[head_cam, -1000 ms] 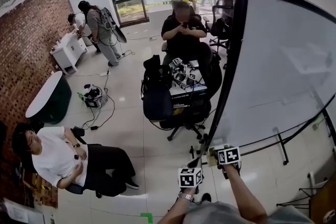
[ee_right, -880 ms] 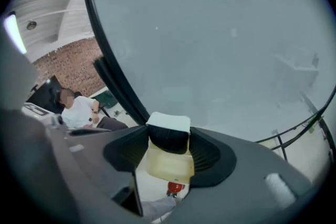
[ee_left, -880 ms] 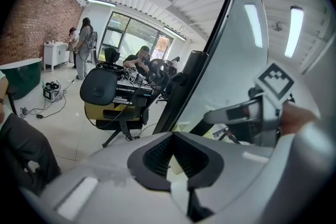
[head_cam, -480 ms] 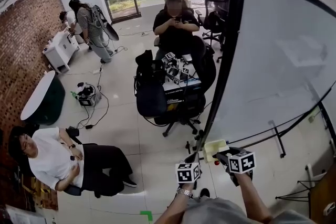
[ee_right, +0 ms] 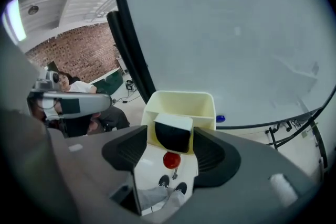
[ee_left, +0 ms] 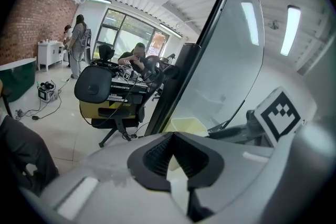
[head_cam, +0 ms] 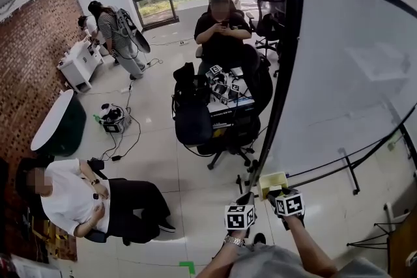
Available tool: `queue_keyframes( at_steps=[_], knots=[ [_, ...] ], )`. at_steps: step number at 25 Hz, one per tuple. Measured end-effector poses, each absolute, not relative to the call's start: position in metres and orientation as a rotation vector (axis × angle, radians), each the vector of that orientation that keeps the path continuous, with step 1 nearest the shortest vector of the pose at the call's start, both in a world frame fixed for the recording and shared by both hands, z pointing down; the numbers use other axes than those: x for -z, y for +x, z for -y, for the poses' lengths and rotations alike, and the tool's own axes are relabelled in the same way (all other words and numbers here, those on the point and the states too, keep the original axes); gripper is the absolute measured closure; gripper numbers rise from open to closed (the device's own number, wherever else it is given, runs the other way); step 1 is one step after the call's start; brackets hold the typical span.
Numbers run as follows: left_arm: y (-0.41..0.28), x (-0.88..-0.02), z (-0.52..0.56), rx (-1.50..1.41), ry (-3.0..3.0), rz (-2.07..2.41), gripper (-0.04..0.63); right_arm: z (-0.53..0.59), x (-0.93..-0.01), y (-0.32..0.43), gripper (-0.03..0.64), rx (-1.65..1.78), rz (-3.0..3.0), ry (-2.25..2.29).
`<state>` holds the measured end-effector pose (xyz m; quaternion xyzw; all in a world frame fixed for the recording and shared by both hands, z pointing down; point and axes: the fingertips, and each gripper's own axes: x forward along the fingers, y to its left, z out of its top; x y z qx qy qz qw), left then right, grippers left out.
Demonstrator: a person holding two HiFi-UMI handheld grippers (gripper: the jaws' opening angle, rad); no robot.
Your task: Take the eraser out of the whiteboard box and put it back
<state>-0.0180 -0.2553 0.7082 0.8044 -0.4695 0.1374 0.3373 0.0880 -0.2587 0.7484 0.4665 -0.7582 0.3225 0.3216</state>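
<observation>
A cream whiteboard box [ee_right: 181, 105] hangs at the lower left corner of the whiteboard [head_cam: 345, 75]; the box [head_cam: 272, 180] also shows in the head view. The eraser [ee_right: 173, 131], black with a white top, sits at the box's front, between the jaws of my right gripper [ee_right: 170, 139]. Those jaws are opening, and a thin gap shows beside the eraser. My left gripper [ee_left: 173, 136] hovers just left of the box [ee_left: 184, 126], shut with nothing in it. Both marker cubes [head_cam: 239, 217] [head_cam: 288, 204] sit side by side below the box.
A red ball [ee_right: 171, 160] hangs under the box and a blue magnet [ee_right: 220, 118] sits on the board's rail. Office chairs with gear [head_cam: 218, 120] stand left of the board. A seated person [head_cam: 78, 198] is at the lower left; others are farther back.
Half a second ago the right gripper stood farther right, away from the box; it has since come back left to the box. The left gripper has stayed in place.
</observation>
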Motion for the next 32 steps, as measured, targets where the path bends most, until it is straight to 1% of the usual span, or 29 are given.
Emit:
queue_keyframes(
  at_steps=[2,3,4,7,12,19,24,26,29,32],
  knots=[
    [-0.017,-0.711,0.251,-0.359,2.091,1.212,0.591,0.262,-0.731,0.094,0.347,-0.804,1.998,1.31],
    [-0.017,-0.712,0.249,-0.357,2.088,1.209,0.591,0.263,-0.721,0.098,0.402,-0.767,2.005,1.362],
    [-0.015,-0.714,0.247,-0.356,2.087,1.205,0.591,0.262,-0.711,0.099,0.615,-0.737,2.023,1.395],
    [-0.006,-0.717,0.235,-0.355,2.089,1.183,0.591,0.246,-0.705,0.092,0.614,-0.763,2.072,1.364],
    [0.006,-0.722,0.21,-0.381,2.094,1.182,0.591,0.212,-0.722,0.066,0.614,-0.846,2.12,1.238],
    [0.015,-0.737,0.121,-0.377,1.999,1.288,0.591,0.122,-0.727,0.055,0.614,-0.854,2.238,1.036],
    [0.067,-0.765,0.038,-0.484,1.965,1.213,0.589,0.059,-0.738,0.069,0.614,-0.891,2.261,0.968],
    [0.078,-0.768,0.015,-0.512,1.962,1.194,0.589,0.039,-0.741,0.073,0.614,-0.903,2.261,0.929],
    [0.069,-0.754,0.006,-0.504,1.981,1.233,0.589,0.026,-0.731,0.074,0.614,-0.888,2.28,0.949],
    [0.058,-0.73,0.017,-0.43,2.016,1.276,0.589,0.031,-0.716,0.073,0.614,-0.84,2.3,0.982]
  ],
)
